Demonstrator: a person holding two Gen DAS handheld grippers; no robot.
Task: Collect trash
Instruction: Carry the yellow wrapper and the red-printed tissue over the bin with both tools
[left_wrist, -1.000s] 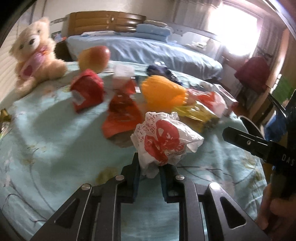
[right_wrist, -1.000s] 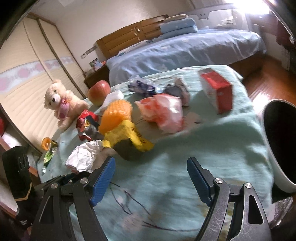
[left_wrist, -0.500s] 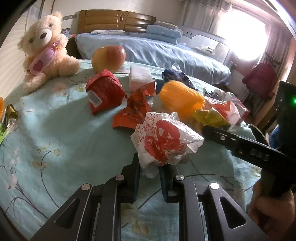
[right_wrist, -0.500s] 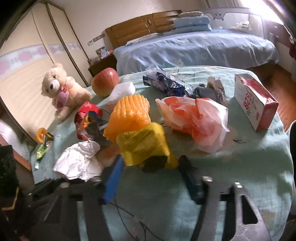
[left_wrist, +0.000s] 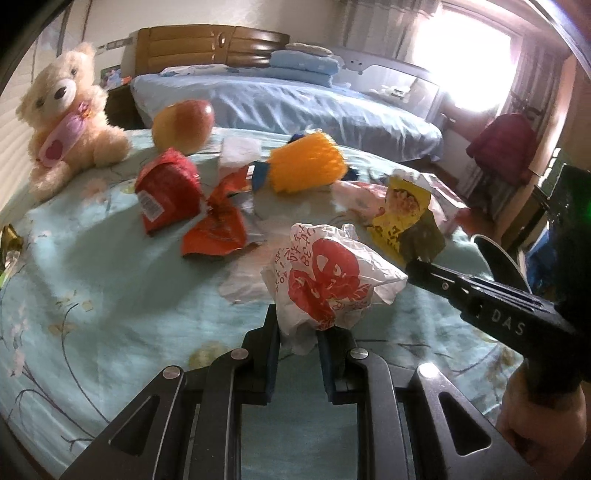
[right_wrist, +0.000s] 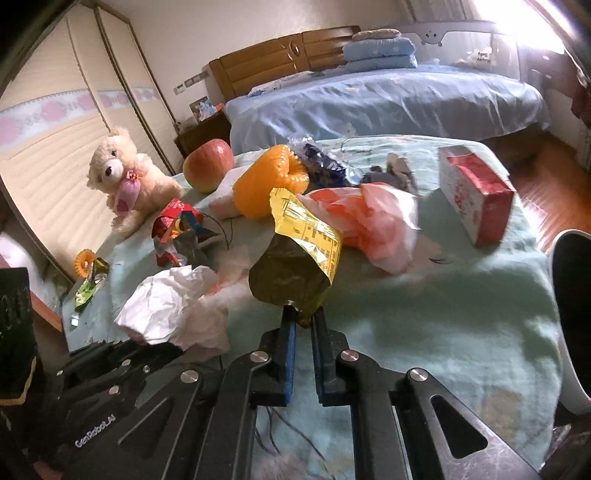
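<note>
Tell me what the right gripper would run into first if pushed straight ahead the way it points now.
The right gripper, shut on the yellow wrapper, would probably meet the orange-and-white plastic bag on the tablecloth first; depth is unclear.

Strong daylight pours from the blown-out window at far right, washing its surroundings in glare. The pale green flowered cloth on the worktop carries soft shadows. Fisheye bending darkens the corners; several of the nearer things look slightly motion-blurred.
</note>
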